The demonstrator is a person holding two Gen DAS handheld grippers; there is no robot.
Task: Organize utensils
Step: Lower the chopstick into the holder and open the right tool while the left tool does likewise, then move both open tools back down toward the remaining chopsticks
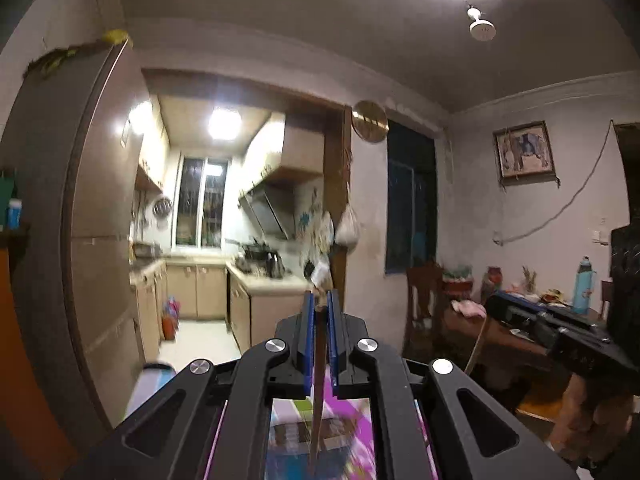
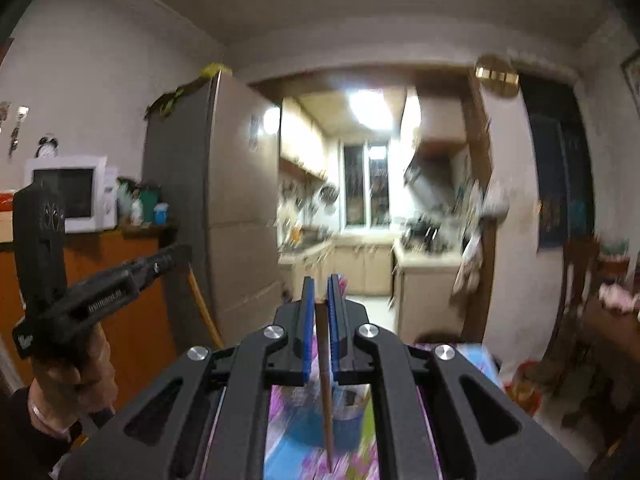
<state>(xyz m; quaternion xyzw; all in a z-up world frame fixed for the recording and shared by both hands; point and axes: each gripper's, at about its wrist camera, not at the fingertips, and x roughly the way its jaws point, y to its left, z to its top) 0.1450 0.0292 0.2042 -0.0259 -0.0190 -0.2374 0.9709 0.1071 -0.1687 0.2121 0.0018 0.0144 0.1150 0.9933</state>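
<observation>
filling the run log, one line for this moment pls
left claw: shut on chopstick | right claw: shut on chopstick | both hang down | stage: lifted

Matt brown wooden chopstick (image 1: 319, 380); glossy grey fridge (image 1: 96, 208); smooth plastic microwave (image 2: 80, 192).

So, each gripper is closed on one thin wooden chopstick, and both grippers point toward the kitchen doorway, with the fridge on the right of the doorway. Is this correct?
Not quite: the fridge stands on the left of the kitchen doorway, as both wrist views show. The rest holds: the left gripper and the right gripper are each closed on one chopstick and point toward the doorway.
</observation>
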